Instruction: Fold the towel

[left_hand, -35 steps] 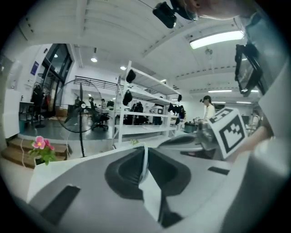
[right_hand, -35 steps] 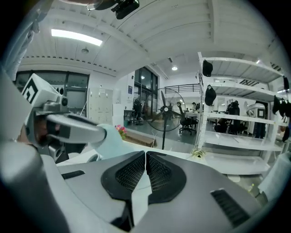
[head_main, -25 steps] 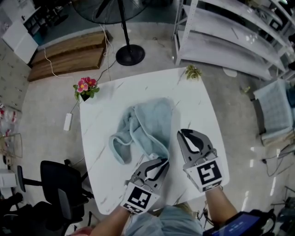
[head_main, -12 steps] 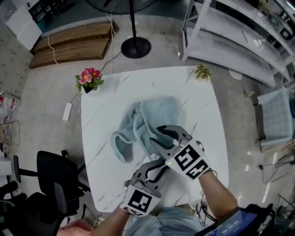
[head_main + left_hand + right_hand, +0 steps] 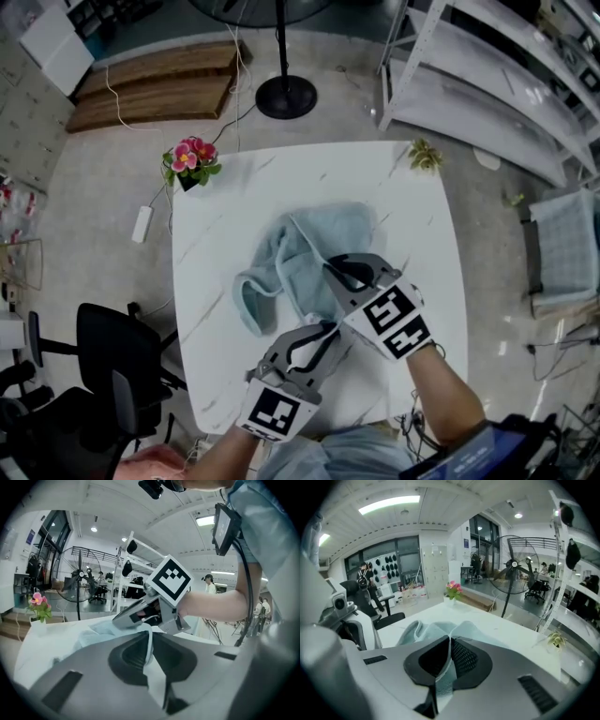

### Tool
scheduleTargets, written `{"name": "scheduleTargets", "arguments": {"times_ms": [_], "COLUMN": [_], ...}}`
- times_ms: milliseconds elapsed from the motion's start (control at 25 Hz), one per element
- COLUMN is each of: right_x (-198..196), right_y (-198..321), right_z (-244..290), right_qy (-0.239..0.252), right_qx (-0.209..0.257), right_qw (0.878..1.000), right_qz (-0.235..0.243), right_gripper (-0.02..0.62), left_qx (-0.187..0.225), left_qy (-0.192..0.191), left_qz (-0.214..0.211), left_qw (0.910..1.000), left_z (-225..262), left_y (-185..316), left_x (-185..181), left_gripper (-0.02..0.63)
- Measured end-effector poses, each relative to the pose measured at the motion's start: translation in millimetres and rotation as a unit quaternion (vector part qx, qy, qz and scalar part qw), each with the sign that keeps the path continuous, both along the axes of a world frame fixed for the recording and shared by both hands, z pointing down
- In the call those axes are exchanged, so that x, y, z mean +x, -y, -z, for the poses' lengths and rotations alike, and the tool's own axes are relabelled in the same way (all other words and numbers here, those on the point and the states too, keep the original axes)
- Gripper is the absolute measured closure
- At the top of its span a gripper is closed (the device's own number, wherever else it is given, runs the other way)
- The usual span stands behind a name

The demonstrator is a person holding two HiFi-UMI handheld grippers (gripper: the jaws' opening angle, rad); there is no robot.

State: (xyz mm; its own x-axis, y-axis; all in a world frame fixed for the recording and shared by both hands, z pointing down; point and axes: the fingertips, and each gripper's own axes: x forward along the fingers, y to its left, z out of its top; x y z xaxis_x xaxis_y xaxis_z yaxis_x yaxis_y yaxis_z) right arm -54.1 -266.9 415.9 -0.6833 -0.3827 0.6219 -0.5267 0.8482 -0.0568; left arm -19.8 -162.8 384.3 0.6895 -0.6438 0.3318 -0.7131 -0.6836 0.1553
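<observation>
My left gripper pinches the towel on the surface, and my right gripper has just closed its fingers on it.

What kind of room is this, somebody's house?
Probably a workshop or lab, not a home: tall metal shelving, a big pedestal fan, and an office chair beside the white table.

Bright, even light from ceiling strip lights casts only soft shadows on the white table, while both gripper views bulge outward, darken at the corners and blur close up.
</observation>
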Motion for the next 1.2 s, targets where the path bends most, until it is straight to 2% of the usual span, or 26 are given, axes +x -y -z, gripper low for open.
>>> {"name": "scheduleTargets", "arguments": {"times_ms": [160,280,480,560,680,720,840,880,1000,1080,1120,1200], "right_x": [-16.7,-43.5,-98.0,-117.9,-140.0,-145.0,-155.1,-157.2,-162.5,-167.3,-168.7,-168.2], "right_y": [38.9,72.7,118.3,129.0,139.0,141.8,147.1,147.4,141.8,134.8,132.4,130.0], "right_z": [30.4,42.8,34.0,25.8,6.6,-1.4,-26.6,-35.1,-54.7,-51.6,-43.3,-18.2], "right_qy": [0.061,0.088,0.075,0.067,0.047,0.037,0.005,-0.003,-0.011,0.005,0.018,0.046], "right_qx": [0.011,0.017,0.015,0.014,0.014,0.016,0.023,0.022,0.01,0.003,0.004,0.016], "right_qw": [0.998,0.995,0.997,0.998,0.999,0.999,1.0,1.0,0.999,0.999,0.999,0.998], "right_qz": [-0.031,-0.033,-0.007,0.003,0.013,0.014,0.018,0.02,0.033,0.047,0.051,0.048], "right_gripper": [0.563,0.561,0.561,0.562,0.563,0.564,0.564,0.563,0.531,0.422,0.396,0.393], "left_qx": [0.006,0.007,0.027,0.021,-0.003,-0.018,-0.053,-0.06,-0.085,-0.109,-0.12,-0.142], "left_qy": [-0.024,-0.02,0.011,0.02,-0.01,-0.023,-0.055,-0.061,-0.063,-0.063,-0.064,-0.069], "left_qz": [0.063,0.106,0.153,0.177,0.218,0.229,0.251,0.255,0.262,0.26,0.258,0.253], "left_qw": [0.9977,0.9941,0.9878,0.9838,0.976,0.973,0.965,0.9632,0.9592,0.9573,0.9565,0.9544], "left_z": [18.8,27.6,27.4,17.8,-4.7,-12.5,-26.8,-29.1,-33.8,-35.1,-36.8,-43.7], "left_y": [36.6,70.7,120.7,131.9,143.3,144.6,137.3,131.7,106.0,83.9,72.4,50.3], "left_x": [-42.0,-83.3,-144.2,-164.1,-187.7,-194.6,-213.4,-219.2,-227.0,-220.0,-213.4,-196.1], "left_gripper": [0.58,0.58,0.58,0.58,0.579,0.567,0.401,0.376,0.338,0.327,0.32,0.311]}}
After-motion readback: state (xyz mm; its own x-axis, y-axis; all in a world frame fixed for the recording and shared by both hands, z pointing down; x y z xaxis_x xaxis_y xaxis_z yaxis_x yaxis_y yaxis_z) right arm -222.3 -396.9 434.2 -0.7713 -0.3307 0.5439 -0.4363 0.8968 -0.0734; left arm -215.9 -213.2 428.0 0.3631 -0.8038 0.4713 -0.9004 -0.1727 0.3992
